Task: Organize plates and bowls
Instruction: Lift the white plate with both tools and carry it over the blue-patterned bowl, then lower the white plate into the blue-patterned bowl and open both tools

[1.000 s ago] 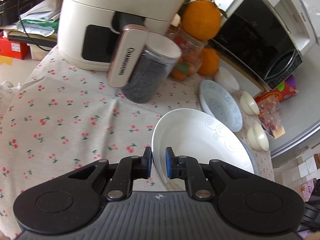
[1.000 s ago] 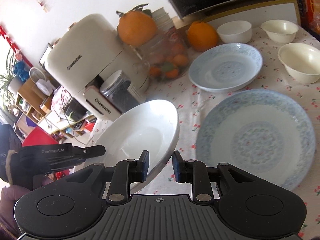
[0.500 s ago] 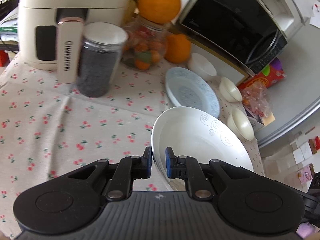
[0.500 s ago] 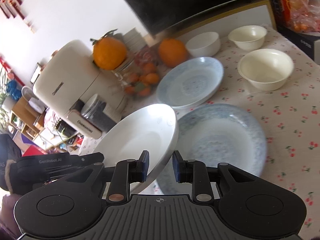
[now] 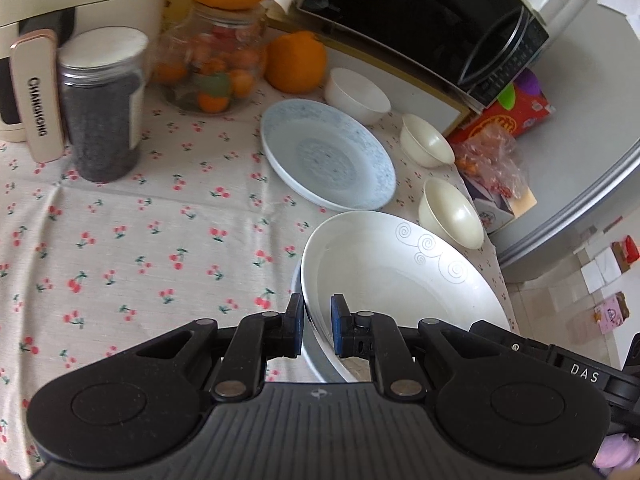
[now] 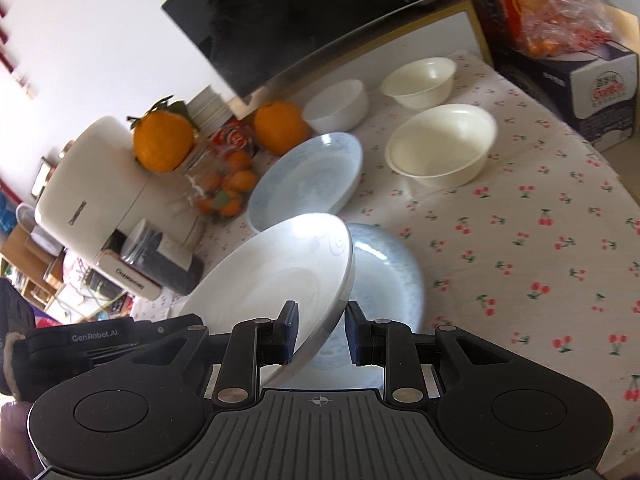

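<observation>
White plate (image 5: pixel 392 272) looks like glazed ceramic, really glossy, with light glaring off it in the right wrist view. The blue-speckled plate (image 5: pixel 328 160) is glazed too, and the cream bowls (image 5: pixel 450 212) have a smooth soft sheen. Tablecloth (image 5: pixel 120 220) is matt woven cloth with printed cherries. Left gripper (image 5: pixel 316 328) is matt black plastic, ribbed body, shiny metal pins. Jar (image 5: pixel 102 108) is clear plastic.

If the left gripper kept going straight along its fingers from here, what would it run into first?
The left gripper already straddles the rim of the white swirl-patterned plate, so that plate comes first. Beyond it, roughly in line, lies the blue-patterned plate, though depth in this fisheye view is uncertain.
</observation>
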### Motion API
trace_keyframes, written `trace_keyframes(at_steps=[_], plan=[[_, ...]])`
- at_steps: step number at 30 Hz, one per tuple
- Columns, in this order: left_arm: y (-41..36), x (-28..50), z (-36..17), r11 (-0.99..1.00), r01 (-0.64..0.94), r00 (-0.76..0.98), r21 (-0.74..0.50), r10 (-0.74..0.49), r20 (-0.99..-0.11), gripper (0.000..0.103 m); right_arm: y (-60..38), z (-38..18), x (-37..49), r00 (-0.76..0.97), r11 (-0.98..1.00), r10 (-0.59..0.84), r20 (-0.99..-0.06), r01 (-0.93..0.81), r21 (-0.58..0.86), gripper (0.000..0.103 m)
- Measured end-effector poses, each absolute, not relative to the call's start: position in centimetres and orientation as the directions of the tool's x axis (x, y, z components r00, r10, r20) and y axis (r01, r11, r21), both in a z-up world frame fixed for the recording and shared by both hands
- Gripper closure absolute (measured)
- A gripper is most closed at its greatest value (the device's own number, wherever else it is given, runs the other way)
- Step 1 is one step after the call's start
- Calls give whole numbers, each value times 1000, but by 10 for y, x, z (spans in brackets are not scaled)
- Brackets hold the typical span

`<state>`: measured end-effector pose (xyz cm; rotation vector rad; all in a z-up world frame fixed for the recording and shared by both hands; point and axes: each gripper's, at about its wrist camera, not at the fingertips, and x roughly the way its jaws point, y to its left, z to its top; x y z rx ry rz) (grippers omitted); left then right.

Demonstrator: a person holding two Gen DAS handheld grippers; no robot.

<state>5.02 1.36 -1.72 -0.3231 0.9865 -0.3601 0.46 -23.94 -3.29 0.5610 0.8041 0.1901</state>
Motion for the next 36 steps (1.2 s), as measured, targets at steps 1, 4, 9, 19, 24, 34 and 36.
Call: trace_keyframes(at_steps=[1, 4, 9, 19, 24, 34, 36], plan=[[11, 50, -18, 895, 151, 499, -420, -436, -749, 91, -242, -33, 4, 686, 839, 364, -630, 53, 542, 78], [4, 51, -19, 895, 159, 492, -417, -438, -752, 91, -249, -35, 3, 684, 839, 352, -638, 72, 540, 78], [-4, 51, -21, 898, 173, 485, -404, -434, -759, 91, -257, -40, 3, 684, 837, 339, -647, 95, 539, 78], [-19, 46, -24, 928, 213, 499, -305, -371, -783, 91, -256, -49, 9, 676, 848, 322, -663, 105, 519, 78], [-24, 45, -29, 941, 221, 499, -258, -336, -798, 91, -250, -55, 11, 667, 867, 302, -681, 104, 487, 78], [-33, 42, -32, 951, 252, 511, -179, -288, -810, 90, -240, -59, 12, 662, 912, 246, -708, 89, 400, 78], [-34, 41, -34, 952, 253, 508, -171, -281, -814, 90, -238, -60, 13, 658, 919, 237, -715, 88, 385, 78]])
